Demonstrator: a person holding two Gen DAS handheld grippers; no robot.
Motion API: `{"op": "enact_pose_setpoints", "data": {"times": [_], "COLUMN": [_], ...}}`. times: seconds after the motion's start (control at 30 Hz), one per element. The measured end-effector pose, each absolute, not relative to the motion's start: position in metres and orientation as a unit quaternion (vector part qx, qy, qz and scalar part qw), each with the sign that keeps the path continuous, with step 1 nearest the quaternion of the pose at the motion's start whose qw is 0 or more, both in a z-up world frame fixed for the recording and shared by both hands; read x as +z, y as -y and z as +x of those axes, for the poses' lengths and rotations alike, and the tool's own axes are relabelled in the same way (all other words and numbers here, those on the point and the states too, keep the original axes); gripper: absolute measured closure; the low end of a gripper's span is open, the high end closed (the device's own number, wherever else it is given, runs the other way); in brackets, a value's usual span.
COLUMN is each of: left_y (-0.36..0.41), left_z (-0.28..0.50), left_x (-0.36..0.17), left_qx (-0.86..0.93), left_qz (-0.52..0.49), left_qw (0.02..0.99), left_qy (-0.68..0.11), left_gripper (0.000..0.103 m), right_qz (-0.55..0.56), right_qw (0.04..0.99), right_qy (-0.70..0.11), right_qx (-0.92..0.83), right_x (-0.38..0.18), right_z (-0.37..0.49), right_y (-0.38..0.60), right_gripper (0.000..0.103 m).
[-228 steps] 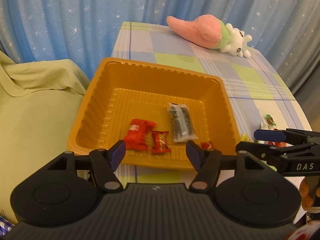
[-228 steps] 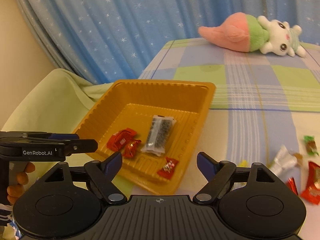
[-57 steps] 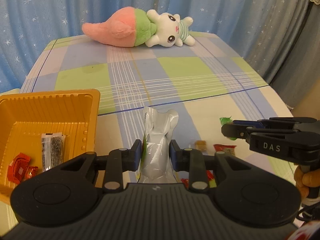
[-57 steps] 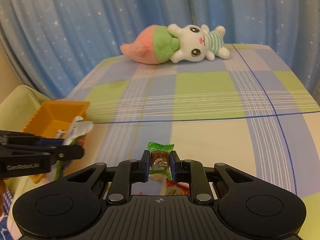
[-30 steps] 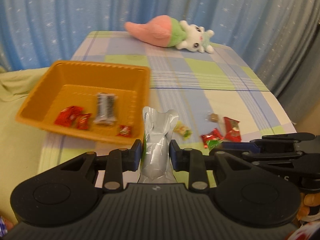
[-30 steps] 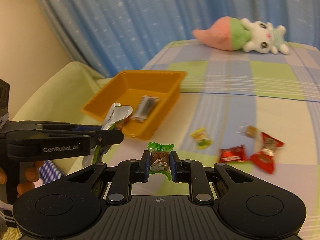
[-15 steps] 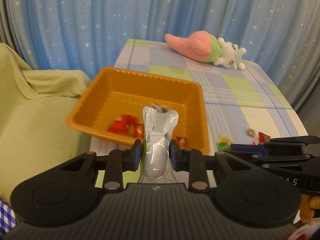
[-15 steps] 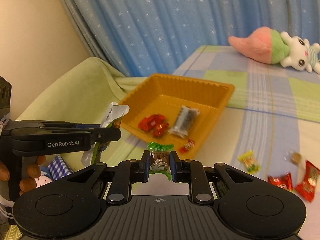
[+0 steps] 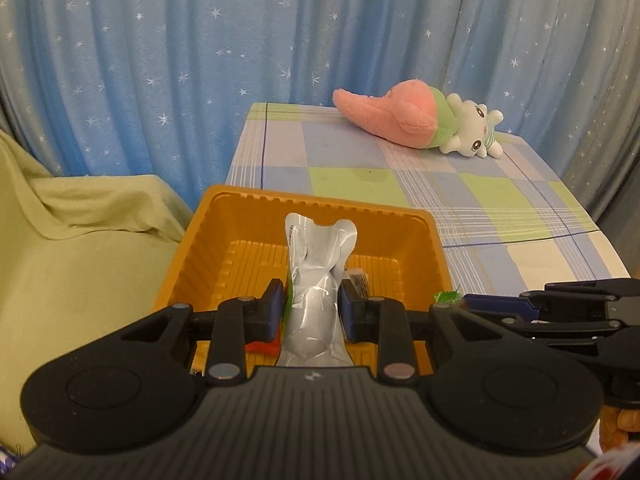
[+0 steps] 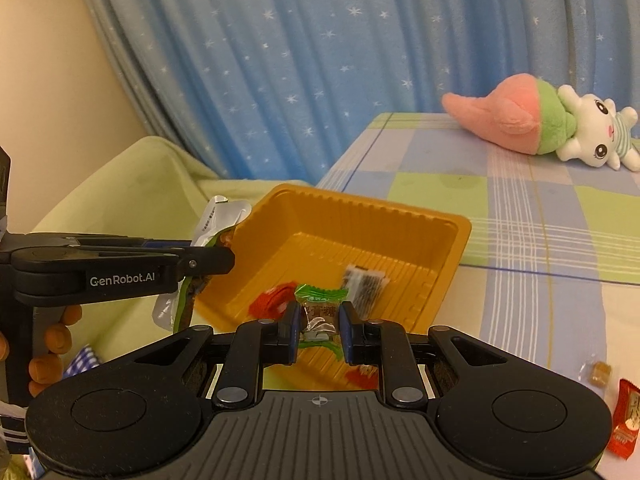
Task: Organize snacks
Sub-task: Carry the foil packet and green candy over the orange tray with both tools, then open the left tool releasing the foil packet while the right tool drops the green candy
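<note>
Both grippers loaded, hanging over the orange tray.

My left gripper was clamped on the silver pouch, pads pinching its narrow waist, top end sticking up in front of the tray's far wall. My right gripper was clenched on the green-wrapped candy across its middle, above the tray's near side, where red snacks and a dark bar lay. I judged both light, soft and crinkly; foil looked slippery, so the waist grip suited the pouch and the firm centre suited the candy, not the twisted ends.
</note>
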State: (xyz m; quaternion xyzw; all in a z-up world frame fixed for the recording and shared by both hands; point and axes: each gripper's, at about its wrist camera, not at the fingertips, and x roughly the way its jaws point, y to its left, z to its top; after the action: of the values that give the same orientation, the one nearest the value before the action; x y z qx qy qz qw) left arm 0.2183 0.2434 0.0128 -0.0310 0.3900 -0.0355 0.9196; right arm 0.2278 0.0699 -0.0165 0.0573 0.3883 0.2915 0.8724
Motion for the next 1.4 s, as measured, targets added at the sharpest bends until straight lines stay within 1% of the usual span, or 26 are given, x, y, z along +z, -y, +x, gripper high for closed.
{"op": "enact_pose_setpoints", "data": {"times": [0.47,0.8,1.1,1.13,1.2,1.4], "left_y": [-0.242,-0.237,-0.234,-0.233,-0.234,-0.242], "left_z": [0.293,0.328,0.337,0.337,0.336,0.328], "left_x": [-0.030,-0.056,-0.068,-0.067,-0.066,-0.059], "left_qx": [-0.041,-0.051,-0.053,-0.055,-0.056,-0.051], "left_qz": [-0.019,-0.004,0.009,0.010,0.007,-0.001], "left_qw": [0.898,0.884,0.881,0.882,0.883,0.884], "left_qy": [-0.437,-0.465,-0.469,-0.469,-0.466,-0.464], "left_gripper": [0.076,0.076,0.076,0.075,0.070,0.070], "right_qz": [0.043,0.049,0.049,0.049,0.050,0.050], "right_qw": [0.880,0.876,0.876,0.876,0.876,0.876], "right_qy": [-0.408,-0.428,-0.431,-0.431,-0.431,-0.431], "right_qx": [0.237,0.217,0.212,0.212,0.211,0.212], "right_x": [-0.041,-0.056,-0.056,-0.056,-0.055,-0.054], "right_z": [0.282,0.299,0.304,0.304,0.304,0.305], "right_y": [-0.080,-0.077,-0.078,-0.078,-0.078,-0.078], "right_gripper": [0.082,0.082,0.082,0.082,0.082,0.082]}}
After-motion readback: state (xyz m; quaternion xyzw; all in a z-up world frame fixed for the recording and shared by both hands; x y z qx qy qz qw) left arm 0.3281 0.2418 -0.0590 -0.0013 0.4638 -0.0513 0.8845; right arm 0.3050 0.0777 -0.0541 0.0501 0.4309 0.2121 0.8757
